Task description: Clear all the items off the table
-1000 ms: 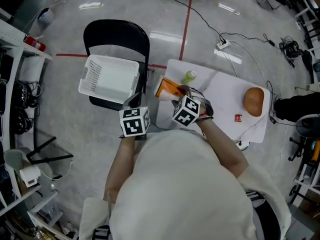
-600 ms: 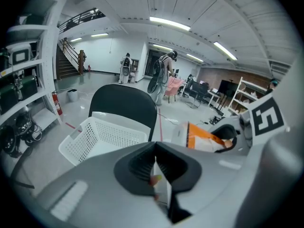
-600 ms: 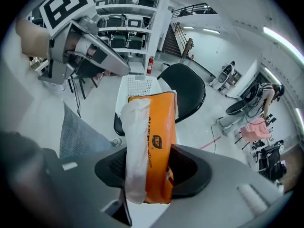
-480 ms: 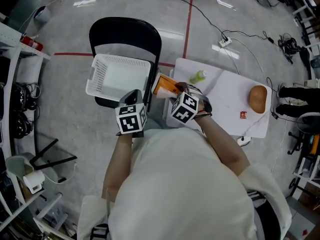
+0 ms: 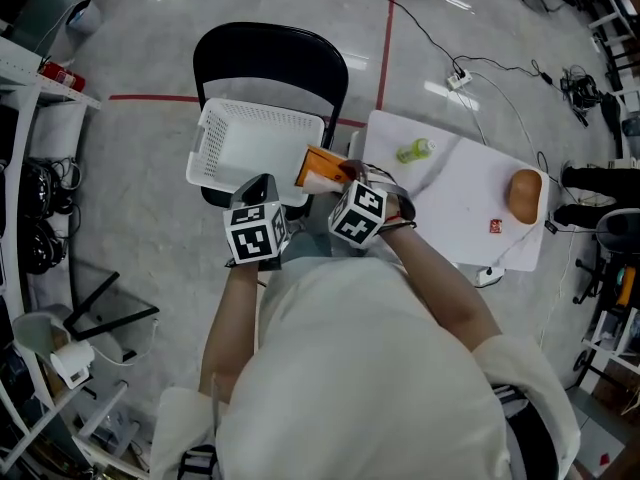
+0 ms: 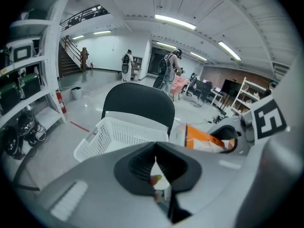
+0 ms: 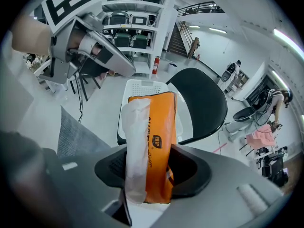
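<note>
The right gripper point(image 7: 151, 177) is pinching an orange tissue pack point(image 7: 156, 137) by its lower end. Its jaws are standing part-way apart, pressing on the pack's sides, and the pack's clear plastic edge is showing along the left of the grip. From the head view, the pack is hanging over the right rim of the white basket point(image 5: 212, 140), between the basket and the left edge of the white table point(image 5: 455, 208). It is off the tabletop but not yet lying in the basket. The basket is sitting on the seat of a black chair point(image 5: 270, 53), just beside the table. The left gripper point(image 5: 262, 184) is hovering at the basket's near edge with its jaws pressed together, close beside the right one. Three things are lying on the table, well apart from each other: a small green bottle point(image 5: 415, 151) on its side near the far left corner, a round brown loaf-like object point(image 5: 525, 196) at the right end, and a small red item point(image 5: 496, 226) in front of it.
</note>
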Action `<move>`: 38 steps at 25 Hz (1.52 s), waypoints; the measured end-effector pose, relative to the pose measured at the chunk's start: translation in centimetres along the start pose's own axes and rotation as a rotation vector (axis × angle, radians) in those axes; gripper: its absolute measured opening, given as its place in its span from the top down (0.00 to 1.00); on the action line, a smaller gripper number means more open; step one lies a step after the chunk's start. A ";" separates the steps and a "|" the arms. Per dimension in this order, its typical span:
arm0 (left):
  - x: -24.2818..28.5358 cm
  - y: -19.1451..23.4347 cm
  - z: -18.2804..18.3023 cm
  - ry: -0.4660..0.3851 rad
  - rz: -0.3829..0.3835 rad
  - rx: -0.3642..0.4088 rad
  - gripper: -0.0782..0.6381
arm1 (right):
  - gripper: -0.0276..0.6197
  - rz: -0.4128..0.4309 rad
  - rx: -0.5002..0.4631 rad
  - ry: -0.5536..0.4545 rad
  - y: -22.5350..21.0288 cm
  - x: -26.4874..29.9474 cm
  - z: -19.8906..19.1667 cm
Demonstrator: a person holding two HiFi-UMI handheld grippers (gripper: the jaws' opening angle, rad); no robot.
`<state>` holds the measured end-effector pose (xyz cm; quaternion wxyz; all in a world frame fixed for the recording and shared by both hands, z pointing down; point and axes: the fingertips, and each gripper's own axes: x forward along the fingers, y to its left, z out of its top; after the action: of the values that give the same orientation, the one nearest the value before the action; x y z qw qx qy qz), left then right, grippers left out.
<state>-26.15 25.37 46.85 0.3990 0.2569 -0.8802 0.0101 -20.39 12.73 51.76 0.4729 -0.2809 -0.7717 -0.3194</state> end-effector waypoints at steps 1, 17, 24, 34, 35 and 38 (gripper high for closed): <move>-0.1 0.6 -0.1 0.001 0.003 -0.005 0.88 | 0.63 0.004 -0.005 -0.001 0.2 0.2 0.6; 0.2 8.1 -1.9 0.034 0.049 -0.088 0.88 | 0.63 0.094 -0.085 0.011 3.3 5.1 7.5; 1.4 10.3 -2.4 0.062 0.054 -0.108 0.88 | 0.63 0.127 -0.097 0.026 3.7 7.5 9.4; 3.9 11.9 -3.3 0.107 0.040 -0.114 0.88 | 0.63 0.162 -0.085 0.050 3.9 10.8 10.2; 4.1 12.1 -3.3 0.110 0.039 -0.115 0.88 | 0.63 0.166 -0.083 0.051 3.9 11.1 10.3; 4.7 12.3 -3.6 0.120 0.037 -0.119 0.88 | 0.63 0.186 -0.076 0.059 4.3 12.1 10.5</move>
<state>-31.96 34.78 54.95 0.4651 0.2154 -0.8584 -0.0196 -27.79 24.98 60.10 0.5119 -0.3598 -0.7153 -0.3113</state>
